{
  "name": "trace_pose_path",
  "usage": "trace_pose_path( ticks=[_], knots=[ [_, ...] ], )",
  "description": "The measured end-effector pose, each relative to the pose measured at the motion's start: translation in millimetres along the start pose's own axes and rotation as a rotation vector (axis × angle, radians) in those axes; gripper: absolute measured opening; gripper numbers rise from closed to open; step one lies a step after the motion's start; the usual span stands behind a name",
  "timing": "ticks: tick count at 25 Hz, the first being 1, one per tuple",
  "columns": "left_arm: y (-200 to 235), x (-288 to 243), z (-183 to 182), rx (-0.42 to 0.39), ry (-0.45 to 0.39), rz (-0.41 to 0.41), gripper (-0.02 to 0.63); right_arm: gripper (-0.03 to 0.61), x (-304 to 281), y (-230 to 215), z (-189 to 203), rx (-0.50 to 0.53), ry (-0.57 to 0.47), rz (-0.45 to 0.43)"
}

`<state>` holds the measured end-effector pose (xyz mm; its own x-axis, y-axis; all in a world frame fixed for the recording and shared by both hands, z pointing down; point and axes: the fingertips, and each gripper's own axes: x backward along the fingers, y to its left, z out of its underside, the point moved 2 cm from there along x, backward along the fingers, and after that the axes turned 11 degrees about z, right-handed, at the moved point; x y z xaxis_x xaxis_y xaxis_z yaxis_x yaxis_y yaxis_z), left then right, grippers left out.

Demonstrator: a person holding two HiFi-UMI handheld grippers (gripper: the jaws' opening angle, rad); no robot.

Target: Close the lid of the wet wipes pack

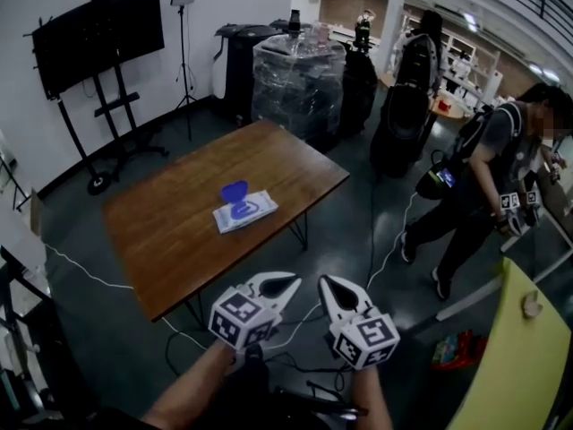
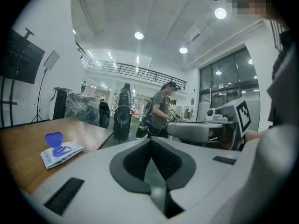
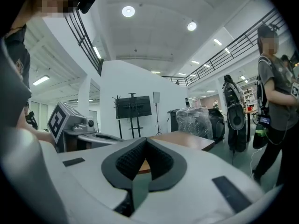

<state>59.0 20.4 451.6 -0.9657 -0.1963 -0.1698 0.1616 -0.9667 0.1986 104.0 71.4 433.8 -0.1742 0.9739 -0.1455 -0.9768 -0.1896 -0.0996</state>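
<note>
The wet wipes pack [image 1: 244, 210] lies flat near the middle of the brown wooden table [image 1: 170, 231], with its blue lid [image 1: 235, 192] standing open and upright. In the left gripper view the pack [image 2: 61, 152] sits at the far left on the table. My left gripper [image 1: 294, 281] and right gripper [image 1: 326, 280] hover side by side over the floor, off the table's near corner and well short of the pack. Both are shut with nothing between their jaws. The left gripper [image 2: 150, 141] and right gripper [image 3: 145, 141] each show their dark pads meeting at the tip.
A person [image 1: 488, 182] holding grippers stands at the right. A TV on a stand [image 1: 98, 38] and a plastic-wrapped stack [image 1: 300, 83] stand beyond the table. White cables [image 1: 385, 258] run over the floor. A yellow-green surface [image 1: 510, 356] is at the lower right.
</note>
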Motion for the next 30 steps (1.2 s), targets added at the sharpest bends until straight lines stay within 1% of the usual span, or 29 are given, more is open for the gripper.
trace_pose_path(
  ticks=[7, 10, 14, 21, 24, 30],
  knots=[
    [82, 12, -15, 0.025, -0.016, -0.070, -0.005, 0.012, -80, 5, -14, 0.017, 0.030, -0.049],
    [118, 19, -19, 0.024, -0.015, -0.102, -0.005, 0.012, -114, 8, -19, 0.024, 0.039, -0.068],
    [156, 25, -24, 0.039, -0.017, -0.125, -0.005, 0.012, -155, 12, -29, 0.031, 0.039, -0.071],
    [214, 38, -28, 0.042, -0.007, -0.184, -0.005, 0.012, -207, 20, -39, 0.047, 0.037, -0.109],
    [230, 38, -26, 0.046, -0.006, -0.205, -0.005, 0.012, -224, 19, -38, 0.053, 0.041, -0.135],
    [263, 42, -28, 0.056, -0.004, -0.274, -0.005, 0.011, -266, 22, -41, 0.062, 0.050, -0.197]
  ],
)
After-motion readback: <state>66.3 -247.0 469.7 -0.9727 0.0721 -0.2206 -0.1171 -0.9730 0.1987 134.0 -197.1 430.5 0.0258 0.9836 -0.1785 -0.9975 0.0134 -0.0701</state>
